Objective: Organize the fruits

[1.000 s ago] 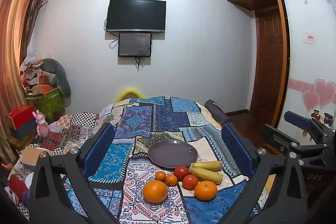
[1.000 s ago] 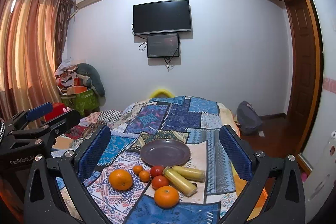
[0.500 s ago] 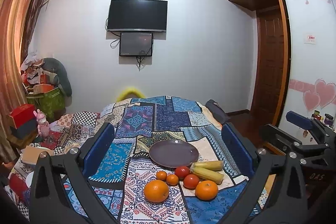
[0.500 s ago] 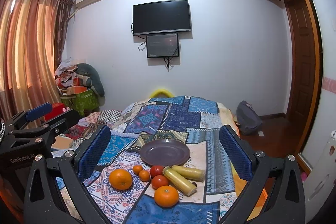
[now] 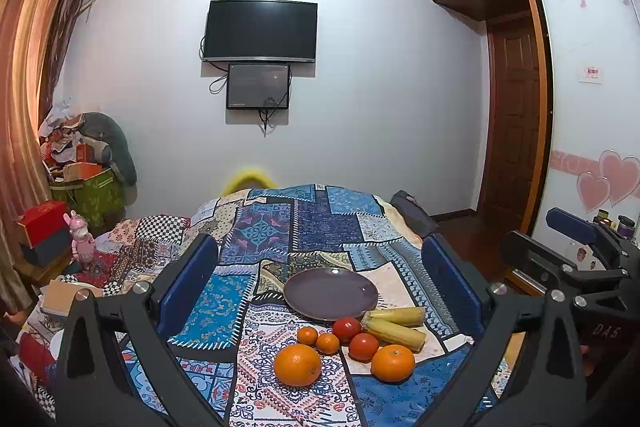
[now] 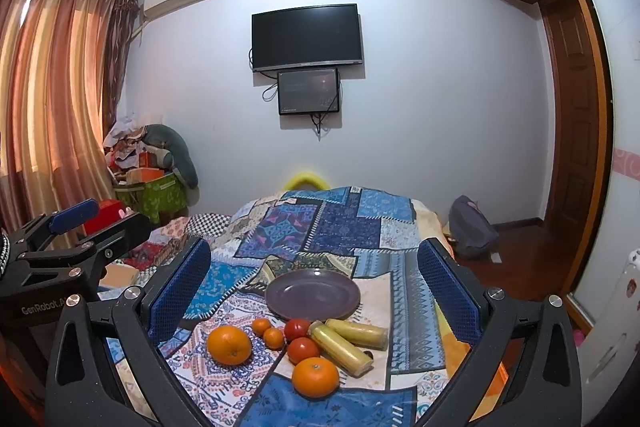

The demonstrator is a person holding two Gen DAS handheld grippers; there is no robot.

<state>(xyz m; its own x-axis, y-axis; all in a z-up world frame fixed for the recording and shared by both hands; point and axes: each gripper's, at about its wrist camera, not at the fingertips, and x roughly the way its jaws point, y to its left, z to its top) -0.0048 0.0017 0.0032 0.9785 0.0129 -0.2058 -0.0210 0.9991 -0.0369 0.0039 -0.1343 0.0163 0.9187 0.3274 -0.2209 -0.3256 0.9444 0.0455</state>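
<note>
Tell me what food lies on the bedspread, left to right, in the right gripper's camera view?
Large orange → two small mandarins → near orange → wrapped corn cobs. The two tomatoes overlap that span, so I skip them.

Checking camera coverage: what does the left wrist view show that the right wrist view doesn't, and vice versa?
Left wrist only: the pink rabbit toy, heart stickers on the wardrobe door, and the right gripper from the side. Right wrist only: the window curtains in full and the left gripper from the side. Both: the empty plate, oranges, tomatoes, corn, the TV, both grippers open.
</note>
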